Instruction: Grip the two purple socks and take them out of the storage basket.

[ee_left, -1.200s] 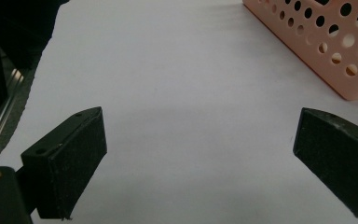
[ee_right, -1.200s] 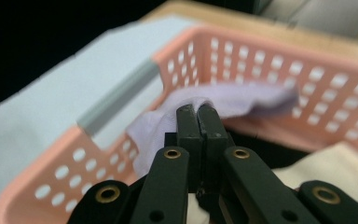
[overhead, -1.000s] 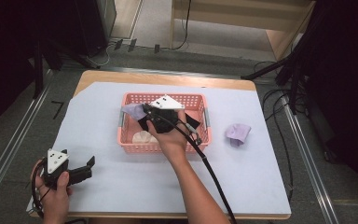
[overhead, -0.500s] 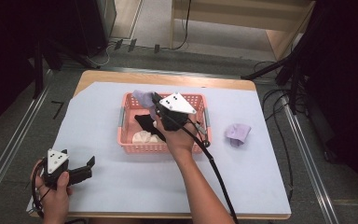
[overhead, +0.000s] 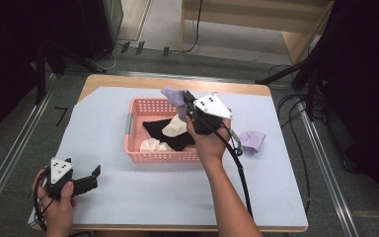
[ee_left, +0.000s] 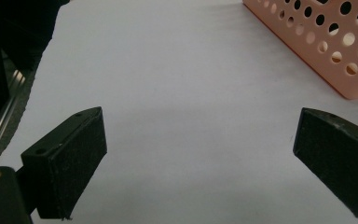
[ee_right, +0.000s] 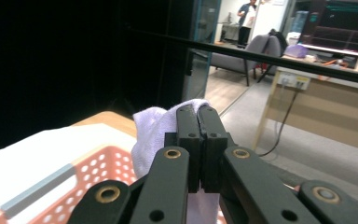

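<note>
The right gripper (overhead: 186, 101) is clamped on a lavender cloth (overhead: 173, 96), lifted above the far rim of the pink basket (overhead: 164, 156) just below it, while the left gripper (overhead: 94, 175), jaws spread wide, rests on the white sheet (overhead: 143, 192) well short of that basket

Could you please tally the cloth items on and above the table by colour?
Purple: 2, one held by the right tongs over the basket, one on the table right of it.
White: 2, in the basket.
Black: 1, in the basket.
Total: 5.
</note>
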Tool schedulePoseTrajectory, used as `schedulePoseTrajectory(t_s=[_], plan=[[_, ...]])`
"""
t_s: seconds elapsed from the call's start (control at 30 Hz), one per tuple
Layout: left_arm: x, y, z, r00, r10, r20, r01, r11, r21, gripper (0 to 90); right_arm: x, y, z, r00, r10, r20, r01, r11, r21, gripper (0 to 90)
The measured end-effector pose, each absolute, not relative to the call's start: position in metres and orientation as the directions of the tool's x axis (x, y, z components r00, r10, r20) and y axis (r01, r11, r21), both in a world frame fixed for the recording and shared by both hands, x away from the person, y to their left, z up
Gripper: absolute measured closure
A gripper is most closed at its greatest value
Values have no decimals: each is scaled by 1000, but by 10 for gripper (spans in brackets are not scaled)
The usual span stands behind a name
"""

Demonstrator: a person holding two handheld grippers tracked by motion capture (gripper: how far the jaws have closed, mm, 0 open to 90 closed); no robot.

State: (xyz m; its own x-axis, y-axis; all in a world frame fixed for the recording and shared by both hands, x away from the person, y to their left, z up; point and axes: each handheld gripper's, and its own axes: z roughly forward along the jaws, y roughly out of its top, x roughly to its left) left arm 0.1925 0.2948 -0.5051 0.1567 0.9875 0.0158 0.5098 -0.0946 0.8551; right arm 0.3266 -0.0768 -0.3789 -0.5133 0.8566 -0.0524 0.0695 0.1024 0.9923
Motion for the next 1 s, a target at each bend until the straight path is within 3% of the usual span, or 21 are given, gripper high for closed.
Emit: schedulePoseTrajectory(t_s=[1.0], plan=[[192,295,-505,157,987,21,509,-99,855,33,317,-182,-370,-304,952,-48,36,62,997,900]])
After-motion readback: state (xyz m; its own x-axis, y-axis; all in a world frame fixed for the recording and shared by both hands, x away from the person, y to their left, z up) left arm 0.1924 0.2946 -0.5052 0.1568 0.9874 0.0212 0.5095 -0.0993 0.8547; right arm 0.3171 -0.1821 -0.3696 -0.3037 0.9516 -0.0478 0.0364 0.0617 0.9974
